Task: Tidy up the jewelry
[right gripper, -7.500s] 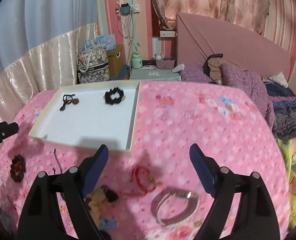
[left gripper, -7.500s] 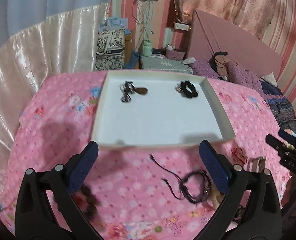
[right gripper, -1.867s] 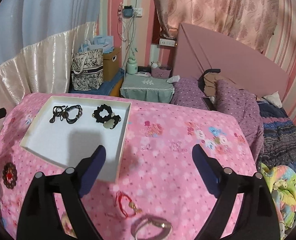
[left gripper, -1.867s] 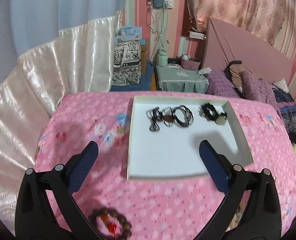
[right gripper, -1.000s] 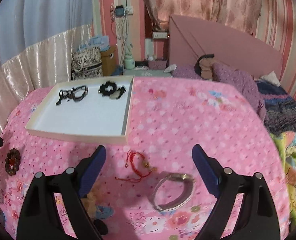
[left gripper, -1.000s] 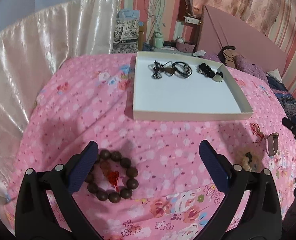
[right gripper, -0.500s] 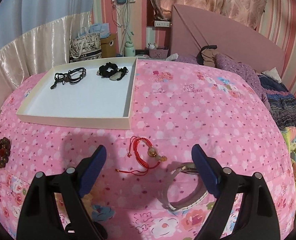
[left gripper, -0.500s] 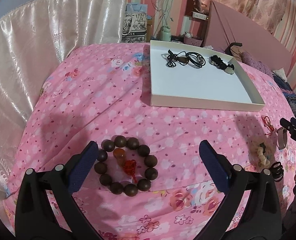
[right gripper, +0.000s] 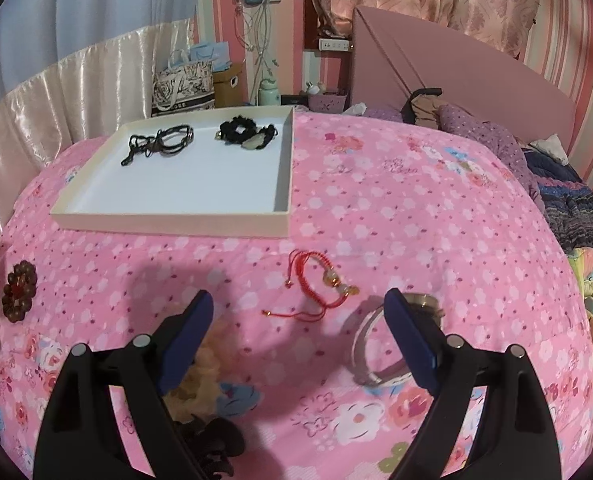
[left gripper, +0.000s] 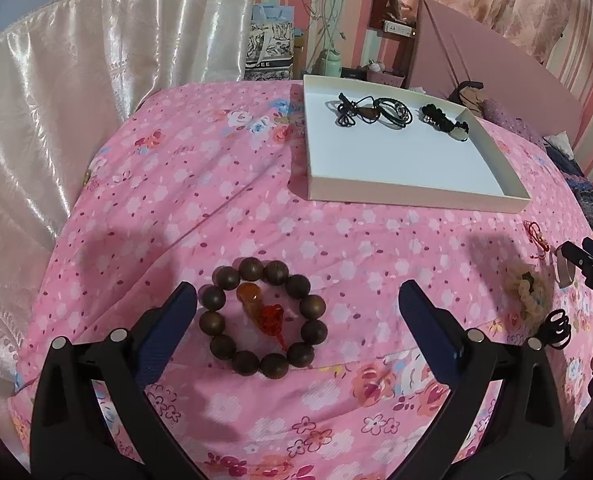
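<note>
Wooden bead bracelet (left gripper: 262,317) flat, red tassel pointing toward camera, between spread left gripper (left gripper: 298,318) fingers. Right gripper (right gripper: 298,326) released over red cord bracelet (right gripper: 316,282); tray (left gripper: 416,202) beyond.

Dark wooden bead bracelet (left gripper: 262,317) lies flat between the left fingers; red cord bracelet (right gripper: 316,284) lies just beyond the right fingers.

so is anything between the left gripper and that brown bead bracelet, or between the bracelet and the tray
Nothing visible blocks either. The left gripper is open with the bead bracelet lying between its fingers on the bedspread. From there to the tray there is only bare cloth, and the tray's near half is free.
</note>
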A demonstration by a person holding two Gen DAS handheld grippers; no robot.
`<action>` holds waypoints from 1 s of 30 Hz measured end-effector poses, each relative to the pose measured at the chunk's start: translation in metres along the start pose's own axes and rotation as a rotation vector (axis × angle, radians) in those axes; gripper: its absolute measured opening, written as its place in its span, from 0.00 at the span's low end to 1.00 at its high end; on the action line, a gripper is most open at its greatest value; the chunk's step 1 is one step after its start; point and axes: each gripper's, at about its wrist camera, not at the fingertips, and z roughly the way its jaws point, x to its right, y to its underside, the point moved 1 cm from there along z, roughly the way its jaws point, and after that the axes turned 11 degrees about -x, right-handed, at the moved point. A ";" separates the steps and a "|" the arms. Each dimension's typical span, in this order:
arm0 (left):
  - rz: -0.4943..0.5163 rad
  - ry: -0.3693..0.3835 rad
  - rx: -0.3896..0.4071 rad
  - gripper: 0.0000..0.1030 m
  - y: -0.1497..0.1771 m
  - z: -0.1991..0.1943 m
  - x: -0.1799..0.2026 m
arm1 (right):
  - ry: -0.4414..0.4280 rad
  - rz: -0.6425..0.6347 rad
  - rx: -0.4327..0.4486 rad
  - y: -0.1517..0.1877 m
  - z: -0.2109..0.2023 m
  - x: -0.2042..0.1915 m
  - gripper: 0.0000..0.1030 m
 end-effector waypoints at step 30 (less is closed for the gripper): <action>-0.034 -0.066 -0.116 0.69 0.016 0.041 -0.019 | -0.055 -0.078 -0.148 0.034 0.016 -0.035 0.66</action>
